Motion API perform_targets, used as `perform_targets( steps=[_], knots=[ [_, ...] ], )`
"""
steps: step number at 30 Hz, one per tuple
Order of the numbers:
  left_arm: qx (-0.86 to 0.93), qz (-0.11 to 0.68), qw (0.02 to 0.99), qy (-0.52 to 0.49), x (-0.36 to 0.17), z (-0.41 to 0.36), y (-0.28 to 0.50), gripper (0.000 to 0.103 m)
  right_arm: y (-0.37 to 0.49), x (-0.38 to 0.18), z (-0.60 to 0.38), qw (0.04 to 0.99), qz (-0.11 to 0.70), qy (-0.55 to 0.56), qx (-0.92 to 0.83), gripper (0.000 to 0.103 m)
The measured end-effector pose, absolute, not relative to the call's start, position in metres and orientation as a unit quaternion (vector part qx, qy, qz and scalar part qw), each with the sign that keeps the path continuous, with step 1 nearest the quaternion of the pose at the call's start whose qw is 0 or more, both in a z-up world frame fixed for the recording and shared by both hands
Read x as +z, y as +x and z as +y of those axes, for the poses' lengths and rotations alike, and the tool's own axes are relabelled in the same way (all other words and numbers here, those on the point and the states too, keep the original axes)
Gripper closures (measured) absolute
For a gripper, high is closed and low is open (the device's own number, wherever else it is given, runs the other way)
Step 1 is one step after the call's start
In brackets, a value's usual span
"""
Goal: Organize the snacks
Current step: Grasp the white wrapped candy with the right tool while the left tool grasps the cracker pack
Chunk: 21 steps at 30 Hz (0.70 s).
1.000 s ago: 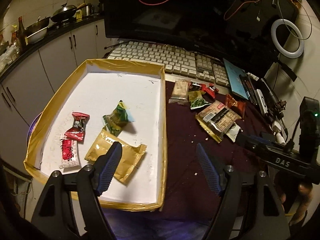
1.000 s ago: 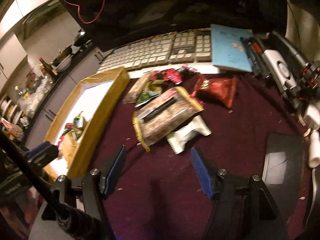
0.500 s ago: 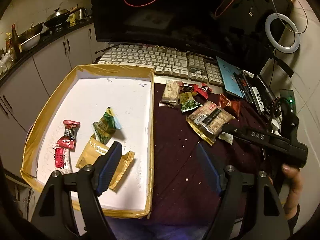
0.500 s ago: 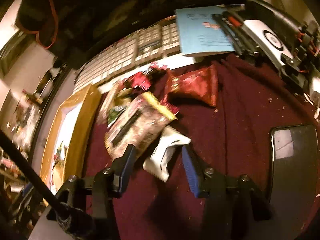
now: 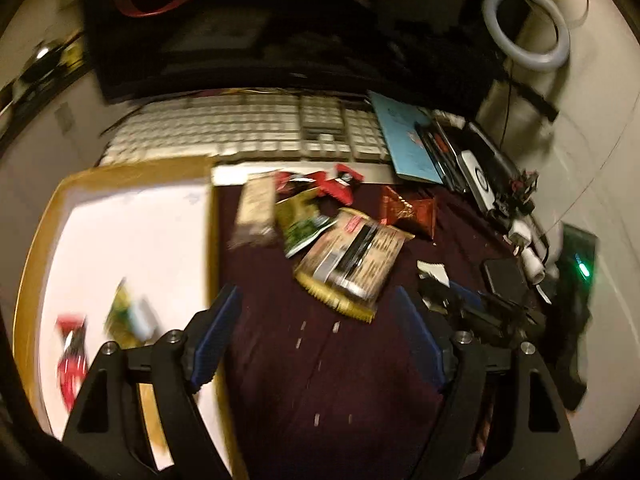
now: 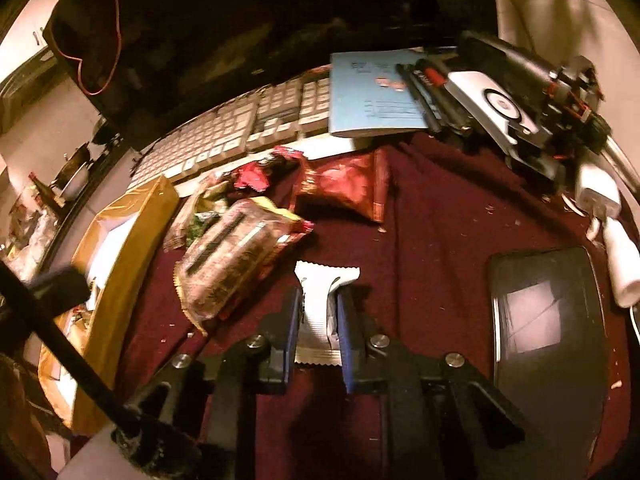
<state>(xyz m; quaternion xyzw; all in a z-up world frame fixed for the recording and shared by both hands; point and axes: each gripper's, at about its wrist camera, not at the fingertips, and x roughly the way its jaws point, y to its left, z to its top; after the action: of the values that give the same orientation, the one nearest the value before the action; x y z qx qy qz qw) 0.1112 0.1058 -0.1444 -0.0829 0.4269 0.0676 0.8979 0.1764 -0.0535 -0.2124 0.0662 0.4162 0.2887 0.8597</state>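
We are closing the right gripper [image 6: 318, 330] jaws on the white packet [image 6: 320, 300], just right of the big brown snack bag [image 6: 236, 256], presumably to carry it to the tray [image 6: 132, 224]. Our left gripper [image 5: 316, 340] jaws stay spread, empty, beside that bag.

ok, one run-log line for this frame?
phase: pick | right gripper: closing, white packet between jaws | left gripper: open, empty | tray: holds some snacks | rest piled on cloth
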Motion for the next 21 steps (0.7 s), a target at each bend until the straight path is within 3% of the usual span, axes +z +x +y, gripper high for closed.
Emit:
perform_targets(
  steps=[4, 9, 16, 21],
  knots=[
    [-0.005, 0.481, 0.872, -0.096, -0.168, 0.098, 0.156, 0.023, 0.176, -0.21, -0.056, 0.861, 0.406, 0.076, 0.296, 0.086],
    [0.007, 0.494, 0.867, -0.06, -0.185, 0.093, 0.19, 0.023, 0.17, -0.207, -0.054, 0.866, 0.392, 0.07, 0.302, 0.086],
    [0.019, 0.529, 0.843, -0.094, -0.208, 0.106, 0.198, 0.017, 0.175, -0.21, -0.059, 0.857, 0.4, 0.086, 0.314, 0.086],
    [0.017, 0.529, 0.844, -0.094, -0.206, 0.093, 0.19, 0.031, 0.173, -0.209, -0.062, 0.857, 0.398, 0.092, 0.315, 0.086]
  ],
)
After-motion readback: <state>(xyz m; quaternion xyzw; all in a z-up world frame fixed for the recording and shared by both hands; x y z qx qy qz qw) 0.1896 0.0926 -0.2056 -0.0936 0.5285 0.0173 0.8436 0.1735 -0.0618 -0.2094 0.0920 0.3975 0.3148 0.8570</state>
